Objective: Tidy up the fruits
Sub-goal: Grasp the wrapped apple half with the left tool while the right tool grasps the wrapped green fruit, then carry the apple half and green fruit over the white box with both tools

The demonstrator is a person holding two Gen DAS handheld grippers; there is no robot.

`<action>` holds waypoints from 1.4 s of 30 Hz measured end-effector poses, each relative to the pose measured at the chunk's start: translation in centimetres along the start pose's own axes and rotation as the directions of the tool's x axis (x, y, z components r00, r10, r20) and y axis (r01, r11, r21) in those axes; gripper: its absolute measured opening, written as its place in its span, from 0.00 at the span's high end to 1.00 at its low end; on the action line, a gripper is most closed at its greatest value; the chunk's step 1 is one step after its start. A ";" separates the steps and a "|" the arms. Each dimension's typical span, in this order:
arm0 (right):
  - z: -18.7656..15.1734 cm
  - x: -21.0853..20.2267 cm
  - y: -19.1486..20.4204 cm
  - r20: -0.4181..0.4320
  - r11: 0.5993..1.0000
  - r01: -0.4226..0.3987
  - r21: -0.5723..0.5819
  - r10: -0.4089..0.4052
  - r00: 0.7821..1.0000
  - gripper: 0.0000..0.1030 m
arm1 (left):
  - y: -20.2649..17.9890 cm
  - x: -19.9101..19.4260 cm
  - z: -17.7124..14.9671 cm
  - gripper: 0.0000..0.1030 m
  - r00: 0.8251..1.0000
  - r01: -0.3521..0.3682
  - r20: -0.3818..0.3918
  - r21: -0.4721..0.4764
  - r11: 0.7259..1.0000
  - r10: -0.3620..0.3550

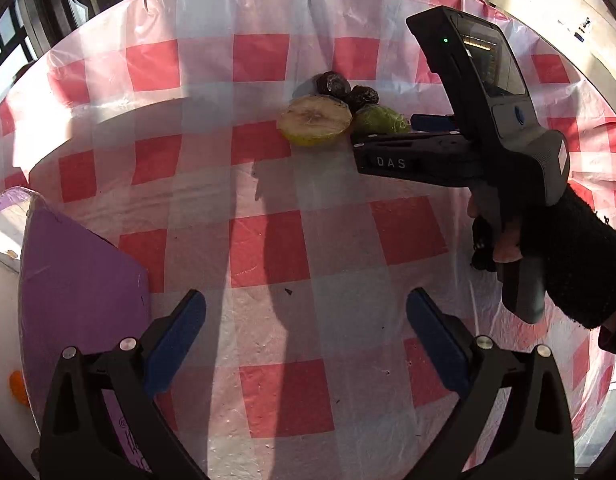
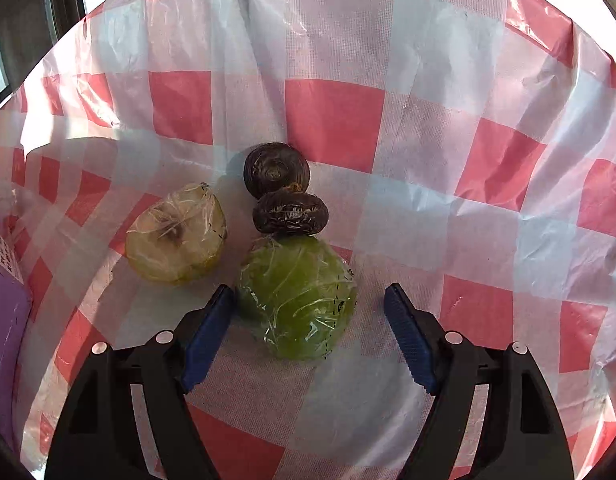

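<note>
A green fruit half wrapped in plastic film (image 2: 297, 300) lies on the checked cloth, between the open fingers of my right gripper (image 2: 310, 320); the left pad (image 2: 209, 332) is next to it, the right pad is apart. A pale yellow cut fruit half in film (image 2: 175, 236) lies to its left. Two dark brown round fruits (image 2: 276, 168) (image 2: 290, 213) sit just beyond it, touching. In the left wrist view the same group shows far ahead: yellow half (image 1: 315, 125), green half (image 1: 382, 120), dark fruits (image 1: 332, 83). My left gripper (image 1: 305, 332) is open and empty above the cloth.
A purple box (image 1: 83, 292) lies at the left by my left gripper and shows in the right wrist view (image 2: 5, 320). A white surface with an orange bit (image 1: 16, 388) sits beyond it. The red-and-white checked cloth (image 1: 267, 248) covers the table.
</note>
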State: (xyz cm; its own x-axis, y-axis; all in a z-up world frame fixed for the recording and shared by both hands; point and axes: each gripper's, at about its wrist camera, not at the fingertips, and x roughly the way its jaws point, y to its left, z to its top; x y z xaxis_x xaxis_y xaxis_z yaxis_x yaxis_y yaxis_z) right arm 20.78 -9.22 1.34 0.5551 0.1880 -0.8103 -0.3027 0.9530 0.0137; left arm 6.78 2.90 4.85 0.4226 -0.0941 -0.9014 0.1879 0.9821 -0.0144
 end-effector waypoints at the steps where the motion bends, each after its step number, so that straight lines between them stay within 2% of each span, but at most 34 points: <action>1: 0.3 0.2 0.0 0.001 1.000 -0.006 -0.007 0.006 1.000 0.26 | 0.0 0.5 0.2 0.03 1.000 -0.008 -0.003 -0.003 1.000 0.008; 4: 0.6 0.1 0.0 0.015 1.000 -0.023 -0.021 0.023 1.000 0.32 | 0.2 2.2 1.2 0.03 1.000 -0.028 -0.015 -0.023 0.999 0.028; 5: 0.5 -0.2 -0.1 0.022 0.999 -0.037 -0.022 0.037 0.999 0.42 | 0.4 2.8 1.6 0.03 0.999 -0.033 -0.014 -0.033 0.999 0.033; 6: -0.2 -0.5 -0.4 0.016 1.000 -0.020 -0.002 0.020 1.000 0.45 | 0.5 3.3 2.1 0.03 0.999 -0.039 -0.013 -0.042 0.998 0.038; 8: -0.8 -1.5 -1.3 0.039 0.998 -0.040 0.039 0.039 0.999 0.45 | 0.6 4.4 3.3 0.03 0.999 -0.046 -0.008 -0.053 0.997 0.046; 14: -5.5 -5.4 -5.4 0.045 0.979 0.013 0.205 -0.023 0.999 0.45 | 0.0 7.6 6.8 0.03 0.998 -0.064 0.014 -0.033 0.997 0.064; 18: -8.4 -7.5 -7.3 0.028 0.962 0.044 0.269 -0.053 0.998 0.45 | -0.3 9.5 9.3 0.03 0.996 -0.075 0.035 -0.025 0.997 0.076; 23: -10.9 -9.1 -8.4 0.019 0.954 0.066 0.293 -0.075 0.997 0.45 | 0.7 10.9 11.7 0.03 0.996 -0.073 0.049 -0.064 0.995 0.076; 24: -11.1 -9.3 -8.4 0.018 0.953 0.069 0.294 -0.078 0.997 0.45 | 0.9 11.0 11.9 0.05 0.997 -0.060 0.054 -0.070 0.996 0.064; 26: -11.8 -9.6 -8.1 0.014 0.952 0.073 0.298 -0.081 0.997 0.45 | 1.3 10.6 11.8 0.17 0.995 -0.009 0.095 -0.058 0.998 0.015; 27: -12.2 -9.7 -8.0 0.013 0.950 0.075 0.302 -0.082 0.997 0.45 | 1.2 10.2 11.6 0.40 0.994 0.021 0.108 -0.015 1.000 -0.019; 30: -12.6 -10.2 -6.5 0.011 0.948 0.077 0.307 -0.085 0.996 0.45 | 1.2 9.3 10.6 0.40 0.993 0.072 0.096 0.022 0.997 -0.074; 33: -13.4 -11.0 -4.7 0.003 0.949 0.079 0.305 -0.084 0.996 0.45 | 0.6 7.6 8.1 0.40 0.992 0.091 0.084 0.061 0.994 -0.096; 38: -15.5 -12.8 -1.2 -0.027 0.948 0.082 0.308 -0.077 0.997 0.45 | -0.9 3.7 1.5 0.40 0.990 0.139 0.022 0.071 0.988 -0.141; 42: -17.6 -14.6 1.5 -0.056 0.946 0.086 0.314 -0.072 0.996 0.45 | -1.8 0.3 -4.7 0.40 0.986 0.166 -0.037 0.119 0.979 -0.163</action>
State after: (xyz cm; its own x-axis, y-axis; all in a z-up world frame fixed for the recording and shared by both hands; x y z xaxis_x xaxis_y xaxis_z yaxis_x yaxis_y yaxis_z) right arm -1.42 -14.77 2.82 0.5315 0.1053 -0.8405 0.0046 0.9919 0.1272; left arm 2.40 1.83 2.63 0.3535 -0.2468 -0.9023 0.3601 0.9262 -0.1122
